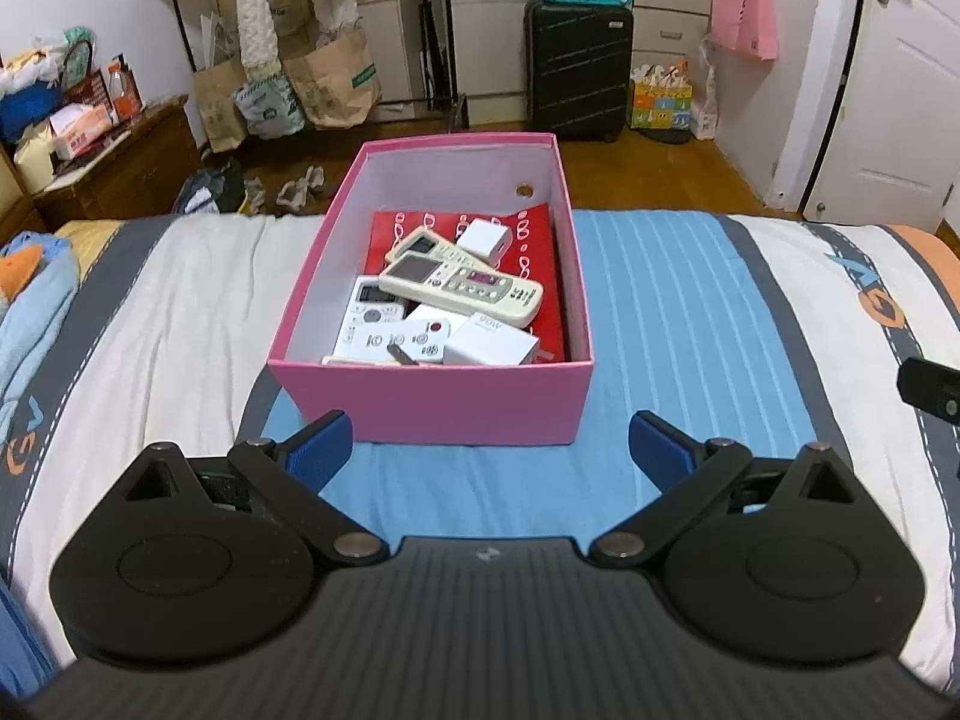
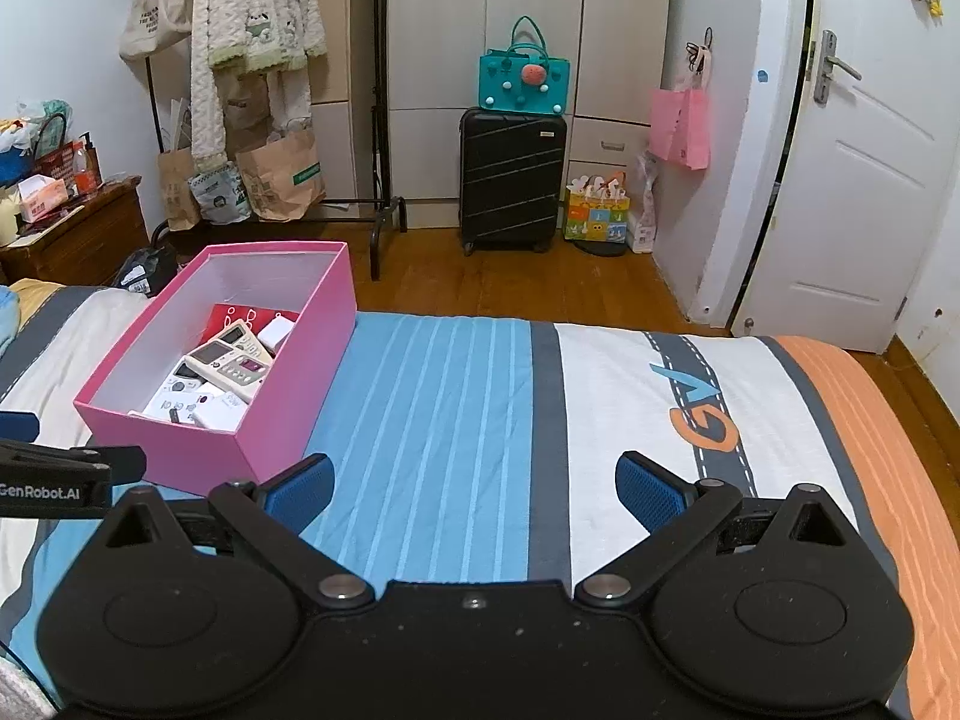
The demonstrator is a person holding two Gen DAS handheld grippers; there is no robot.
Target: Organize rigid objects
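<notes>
A pink box (image 1: pixel 432 402) stands on the striped bed, also in the right wrist view (image 2: pixel 198 450) at the left. Inside lie several remote controls, the top one cream (image 1: pixel 462 288), a white charger block (image 1: pixel 498 348), a smaller white adapter (image 1: pixel 486 240) and a red packet (image 1: pixel 540 228). My left gripper (image 1: pixel 489 450) is open and empty just in front of the box's near wall. My right gripper (image 2: pixel 474 489) is open and empty over the blue stripes to the right of the box.
The bed cover (image 2: pixel 600 396) stretches right of the box. Beyond the bed's far edge is wood floor with a black suitcase (image 2: pixel 513 180), paper bags (image 2: pixel 282 174), a clothes rack and a wooden nightstand (image 1: pixel 120 168). A white door (image 2: pixel 864 180) is at right.
</notes>
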